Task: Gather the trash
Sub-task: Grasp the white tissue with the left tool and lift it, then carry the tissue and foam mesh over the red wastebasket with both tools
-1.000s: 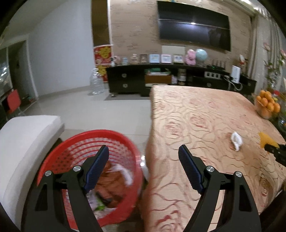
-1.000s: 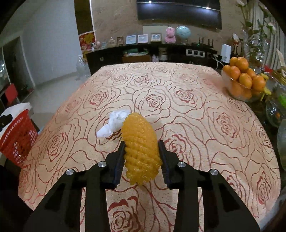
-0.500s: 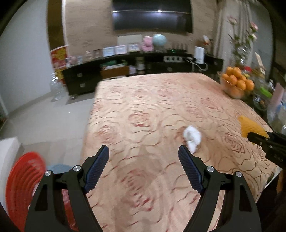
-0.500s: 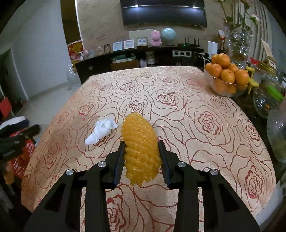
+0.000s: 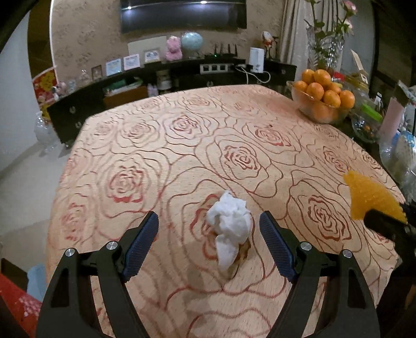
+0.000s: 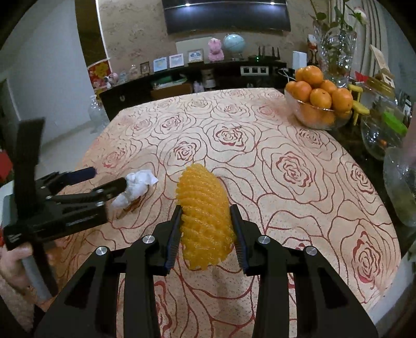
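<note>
The left gripper (image 5: pixel 208 228) hovers low over the bench (image 5: pixel 161 145), its fingers (image 5: pixel 141 241) spread wide, one on each side of a crumpled white tissue (image 5: pixel 230 226) that lies on the rose-patterned cloth. In the left wrist view the tissue sits between the two blue pads, nearer the right-hand one, with a gap on both sides. In the right wrist view the left gripper (image 6: pixel 109 179) comes in from the left edge, and its nearer finger reaches up to the tissue (image 6: pixel 136 186); whether it touches the paper I cannot tell from that angle. The right gripper (image 6: pixel 205 228) is closed on a yellow foam net (image 6: pixel 204 213), the ribbed sleeve pinched between both fingers (image 6: pixel 174 234) and standing up and forward above the cloth. The net (image 5: pixel 371 200) also shows at the right edge of the left wrist view, well to the side of the tissue. A glass bowl of oranges (image 6: pixel 318 104) stands at the far right corner of the bench, with a glass vase (image 6: pixel 335 54) of flowers just behind it and more glassware along the right edge. A sliver of red basket (image 5: pixel 18 304) shows at the lower left of the left wrist view, below bench level. Beyond the bench are a dark sideboard (image 6: pixel 182 78) with frames, a pink toy and a globe, and a wall-mounted TV (image 6: pixel 228 15).
</note>
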Demonstrator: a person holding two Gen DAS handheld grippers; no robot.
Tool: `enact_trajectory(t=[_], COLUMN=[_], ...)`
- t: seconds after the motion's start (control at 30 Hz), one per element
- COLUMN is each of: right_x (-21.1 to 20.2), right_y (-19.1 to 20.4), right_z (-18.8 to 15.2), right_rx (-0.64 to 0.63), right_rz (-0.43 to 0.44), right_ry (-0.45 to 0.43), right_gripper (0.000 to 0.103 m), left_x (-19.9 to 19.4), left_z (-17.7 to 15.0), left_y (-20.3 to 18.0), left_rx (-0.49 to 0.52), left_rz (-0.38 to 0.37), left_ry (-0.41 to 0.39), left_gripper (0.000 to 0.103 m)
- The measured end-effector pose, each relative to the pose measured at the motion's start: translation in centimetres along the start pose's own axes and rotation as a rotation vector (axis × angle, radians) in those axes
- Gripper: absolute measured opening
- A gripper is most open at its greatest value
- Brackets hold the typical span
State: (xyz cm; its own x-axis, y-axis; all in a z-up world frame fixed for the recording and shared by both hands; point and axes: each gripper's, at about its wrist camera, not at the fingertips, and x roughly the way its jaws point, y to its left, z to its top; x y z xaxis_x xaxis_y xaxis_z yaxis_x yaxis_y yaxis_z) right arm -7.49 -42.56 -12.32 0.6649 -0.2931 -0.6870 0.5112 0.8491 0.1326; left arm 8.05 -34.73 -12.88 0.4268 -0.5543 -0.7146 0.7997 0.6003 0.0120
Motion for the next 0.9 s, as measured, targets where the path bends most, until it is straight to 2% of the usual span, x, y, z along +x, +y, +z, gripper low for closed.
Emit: enact_trajectory(t=[0.13, 0.2, 0.27, 0.33, 0.47, 0.67, 0.9], right_x=[0.4, 0.6, 0.8, 0.8, 0.7, 0.6, 0.2], right_y=[0.3, 0.3, 0.2, 0.3, 0.0, -0.2, -0.1], right_z=[-0.1, -0.2, -0.2, -0.3, -0.3, -0.2, 0.0], right_rx=[-0.007, -0.006, -0.002, 0.001, 0.006, 0.011, 0.019], right_rz=[0.004, 0.005, 0.007, 0.009, 0.005, -0.003, 0.000], right_ry=[0.018, 0.027, 0.033, 0.036, 0.032, 0.018, -0.007], right_gripper=[0.036, 0.036, 0.036, 0.036, 0.036, 0.036, 0.036], left_x=[2.0, 2.7, 3.4, 3.6, 3.3, 1.9, -2.4], left_z=[0.5, 0.5, 0.5, 0.5, 0.4, -0.5, -1.1], left_y=[-0.2, -0.2, -0.2, -0.2, -0.4, -0.7, -1.4], left_rx=[-0.021, -0.031, -0.049, -0.061, -0.055, -0.051, -0.012], left_rz=[-0.025, -0.036, -0.066, -0.091, -0.093, -0.086, 0.009], left_ry=[0.024, 0.036, 0.069, 0.079, 0.062, 0.053, -0.026], left_gripper=[0.075, 0.063, 0.046, 0.037, 0.030, 0.028, 0.028])
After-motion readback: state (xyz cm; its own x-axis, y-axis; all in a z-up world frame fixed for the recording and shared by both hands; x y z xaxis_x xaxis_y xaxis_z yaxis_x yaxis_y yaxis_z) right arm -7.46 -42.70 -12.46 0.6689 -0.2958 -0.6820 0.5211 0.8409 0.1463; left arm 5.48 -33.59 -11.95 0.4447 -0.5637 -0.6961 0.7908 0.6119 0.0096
